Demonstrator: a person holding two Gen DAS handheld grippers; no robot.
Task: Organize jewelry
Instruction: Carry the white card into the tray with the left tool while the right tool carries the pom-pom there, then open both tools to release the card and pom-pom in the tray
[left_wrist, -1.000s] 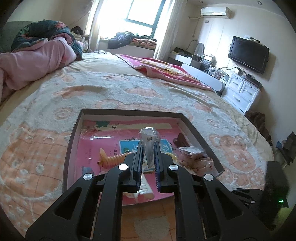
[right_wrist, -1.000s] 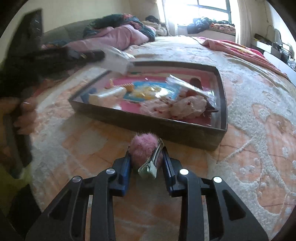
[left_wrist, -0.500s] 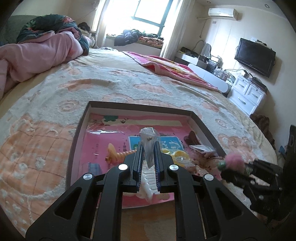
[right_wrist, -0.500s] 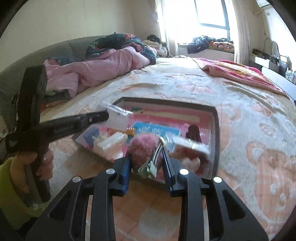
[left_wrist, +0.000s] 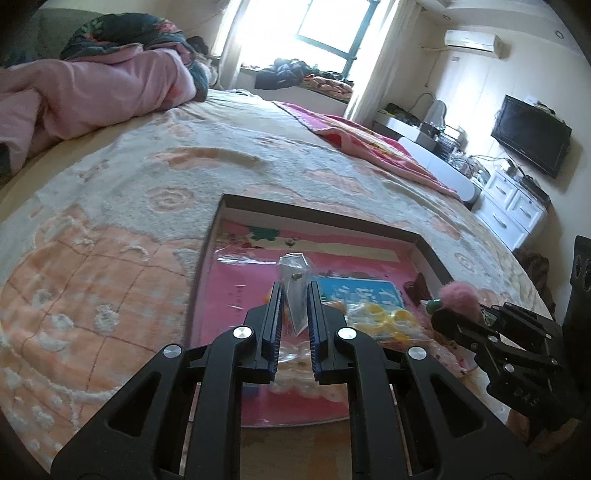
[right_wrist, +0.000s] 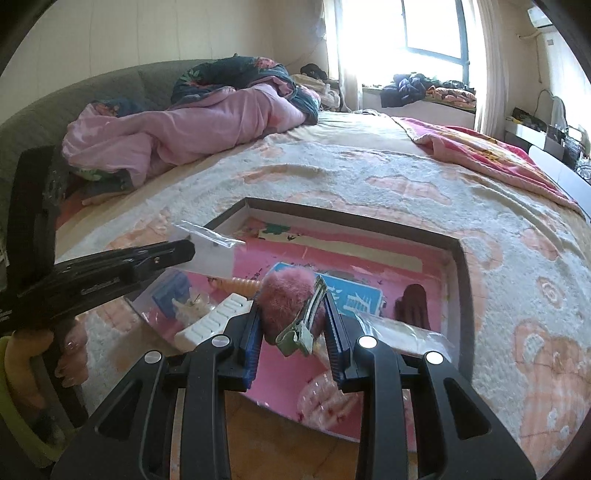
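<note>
A shallow dark-rimmed tray (left_wrist: 317, 216) (right_wrist: 351, 218) with a pink lining lies on the bed. Above its middle hangs my left gripper (left_wrist: 294, 295), shut on a small clear plastic bag (left_wrist: 293, 271) with a tiny metal piece inside. The right wrist view shows this gripper (right_wrist: 184, 251) and its bag (right_wrist: 214, 254) from the side at the left. My right gripper (right_wrist: 291, 306) is shut on a fluffy pink pom-pom hair clip (right_wrist: 284, 299) over the tray's near part. In the left wrist view that gripper (left_wrist: 448, 312) and the pom-pom (left_wrist: 461, 295) sit by the tray's right edge.
The tray holds a white comb-like clip (right_wrist: 218, 321), a blue piece (right_wrist: 170, 295), a dark brown claw clip (right_wrist: 412, 302), yellow items in a bag (left_wrist: 384, 317) and more clear bags. A pink quilt (right_wrist: 207, 122) and a red blanket (right_wrist: 480, 147) lie farther back on the bed.
My right gripper has risen from the blanket in front of the tray to above it, still holding the pom-pom clip. The left gripper has moved in over the tray with its bag.
</note>
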